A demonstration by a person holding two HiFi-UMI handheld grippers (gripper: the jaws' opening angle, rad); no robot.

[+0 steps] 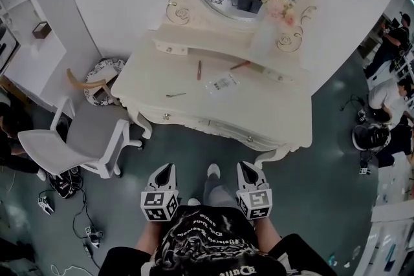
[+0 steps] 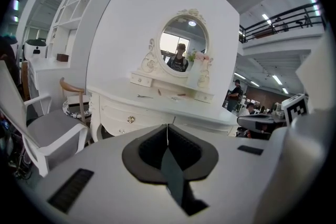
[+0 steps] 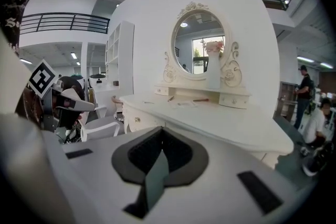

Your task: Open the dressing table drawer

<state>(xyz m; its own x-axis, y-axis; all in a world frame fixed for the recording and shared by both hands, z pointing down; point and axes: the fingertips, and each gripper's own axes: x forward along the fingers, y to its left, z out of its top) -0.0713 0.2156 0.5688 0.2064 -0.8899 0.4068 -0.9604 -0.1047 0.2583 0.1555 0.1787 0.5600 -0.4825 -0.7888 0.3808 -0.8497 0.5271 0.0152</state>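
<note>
Hovering closed, empty: left tongs (image 1: 166, 170), right tongs (image 1: 246, 168)

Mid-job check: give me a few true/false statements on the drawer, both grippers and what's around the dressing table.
1. The front drawer of the dressing table is closed. True.
2. The left gripper is clamped on a drawer knob. False: its jaws are shut on nothing, short of the table.
3. The right gripper has its jaws wide apart. False: they are together and empty.
4. A chair stands at the table's left end in the head view. True.
5. The tabletop is bare. False: a pencil and a clear packet, among other things, lie on it.
</note>
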